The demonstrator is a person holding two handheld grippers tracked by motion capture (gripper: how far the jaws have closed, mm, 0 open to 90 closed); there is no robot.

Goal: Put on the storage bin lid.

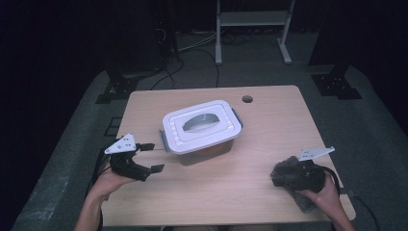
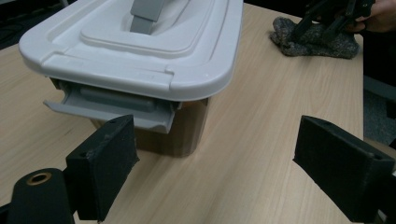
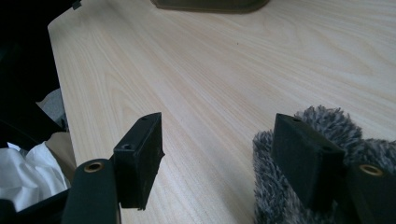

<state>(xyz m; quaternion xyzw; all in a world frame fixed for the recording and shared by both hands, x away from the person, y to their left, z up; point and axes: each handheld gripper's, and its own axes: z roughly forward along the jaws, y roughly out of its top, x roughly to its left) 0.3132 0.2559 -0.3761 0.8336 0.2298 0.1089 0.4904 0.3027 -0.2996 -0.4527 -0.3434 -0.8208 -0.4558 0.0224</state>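
At the left edge of the wooden table point(image 1: 269, 125), the person's left hand point(image 1: 103, 185) holds the left gripper point(image 1: 153, 156) with its jaws spread wide and nothing between them; in the left gripper view those jaws stand apart just short of the box's near end. Next, around the table's middle, sits a storage box point(image 1: 204, 149) closed by a white lid point(image 1: 175, 127), which seats fully on the rim, with a grey handle point(image 1: 202, 122) lying flat in a recess on top. A grey latch point(image 2: 112, 105) at the end facing the left gripper hangs tilted outward under the lid's lip. The box wall below the lid looks dark and translucent, and whatever is inside cannot be made out. Farther right, near the table's front right corner, a dark grey fuzzy cloth point(image 1: 288, 171) lies on the wood. The right gripper point(image 3: 217, 156), held in the right hand point(image 1: 327, 195), rests at this cloth with its jaws parted: one jaw is pressed into the fluffy pile, the other stands over bare table, so the cloth is not clamped.
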